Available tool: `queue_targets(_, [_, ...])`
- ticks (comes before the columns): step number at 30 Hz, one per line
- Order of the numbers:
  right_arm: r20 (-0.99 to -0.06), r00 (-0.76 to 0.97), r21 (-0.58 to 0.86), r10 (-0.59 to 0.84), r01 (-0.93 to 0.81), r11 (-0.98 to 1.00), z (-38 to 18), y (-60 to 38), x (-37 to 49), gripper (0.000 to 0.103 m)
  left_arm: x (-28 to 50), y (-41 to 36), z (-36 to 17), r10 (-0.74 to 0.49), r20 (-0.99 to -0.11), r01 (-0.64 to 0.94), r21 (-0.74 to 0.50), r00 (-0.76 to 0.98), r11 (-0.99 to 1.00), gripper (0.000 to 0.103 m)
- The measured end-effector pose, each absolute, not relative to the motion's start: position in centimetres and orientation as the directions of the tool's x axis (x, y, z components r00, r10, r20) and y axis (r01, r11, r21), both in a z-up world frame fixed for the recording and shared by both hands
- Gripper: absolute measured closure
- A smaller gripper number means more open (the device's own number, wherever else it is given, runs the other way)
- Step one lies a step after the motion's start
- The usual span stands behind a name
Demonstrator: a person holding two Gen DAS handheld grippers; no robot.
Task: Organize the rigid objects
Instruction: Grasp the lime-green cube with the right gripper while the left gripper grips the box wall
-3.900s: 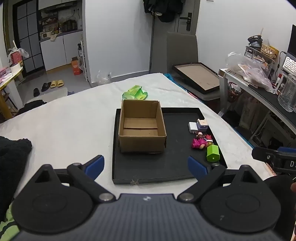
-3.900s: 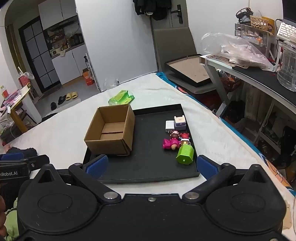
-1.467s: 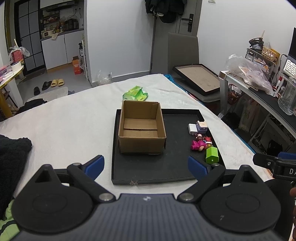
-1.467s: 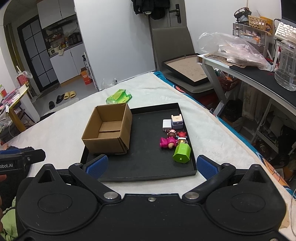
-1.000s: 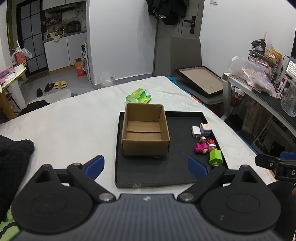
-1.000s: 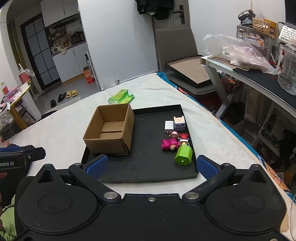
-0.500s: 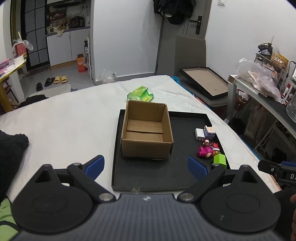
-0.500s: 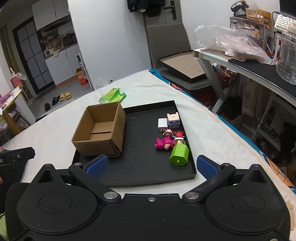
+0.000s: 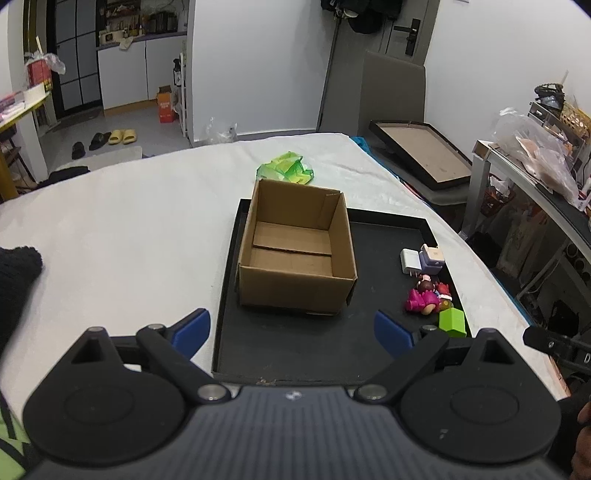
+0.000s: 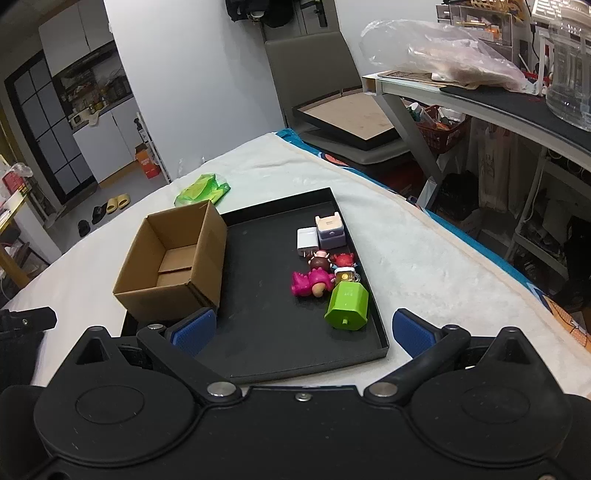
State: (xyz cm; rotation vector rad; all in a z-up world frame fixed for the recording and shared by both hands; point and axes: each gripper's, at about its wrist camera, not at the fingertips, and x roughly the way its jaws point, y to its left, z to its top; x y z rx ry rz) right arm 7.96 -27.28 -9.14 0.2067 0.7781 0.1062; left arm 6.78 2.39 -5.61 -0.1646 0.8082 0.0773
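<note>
Both jaws spread wide and empty, cardboard box [image 9: 297,254] on black tray [image 9: 295,350], no legible writing.

White walls [image 9: 258,66] enclose the room. A grey chair [image 9: 393,88] stands by a dark door [image 9: 406,33] with coats hung above. White cabinets [image 9: 140,70] line the far kitchen area, slippers [image 9: 122,136] lie on the grey floor [image 9: 122,118], and a cluttered desk [image 10: 480,99] runs along the right.

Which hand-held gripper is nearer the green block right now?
Right. The right hand-held gripper hangs just short of the green block, which lies between its open fingers' line of sight. The left hand-held gripper faces the box, the block off to its right.
</note>
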Motion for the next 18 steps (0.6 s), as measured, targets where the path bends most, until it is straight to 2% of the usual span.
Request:
queue_targets(3, [-0.69, 0.703, 0.23, 0.17, -0.01, 0.973, -10.2, -27.3, 8.7, 0.002, 7.7, 2.6, -6.4, 0.017, -0.734, -0.143, -0.11, 0.679, 0.984, 0.01])
queue_targets(13, [-0.744, 0.646, 0.295, 0.169, 0.09, 0.951, -14.7, -28.5, 12.0, 0.033, 11.3, 3.5, -8.8, 0.035, -0.754, -0.17, -0.103, 0.656, 0.98, 0.014])
queue_targets(14, [-0.749, 0.639, 0.308, 0.176, 0.101, 0.946, -15.0, -28.7, 12.4, 0.037, 11.6, 3.7, -9.0, 0.034, -0.754, -0.171, -0.104, 0.656, 0.98, 0.015])
queue_targets(16, [-0.76, 0.622, 0.329, 0.185, 0.123, 0.936, -15.8, -29.1, 13.2, 0.041, 12.6, 3.8, -9.4, 0.042, -0.762, -0.174, -0.093, 0.646, 0.98, 0.024])
queue_targets(18, [-0.769, 0.607, 0.347, 0.199, 0.136, 0.928, -16.4, -29.3, 13.9, 0.042, 13.7, 4.1, -9.9, 0.04, -0.776, -0.176, -0.092, 0.63, 0.98, 0.028])
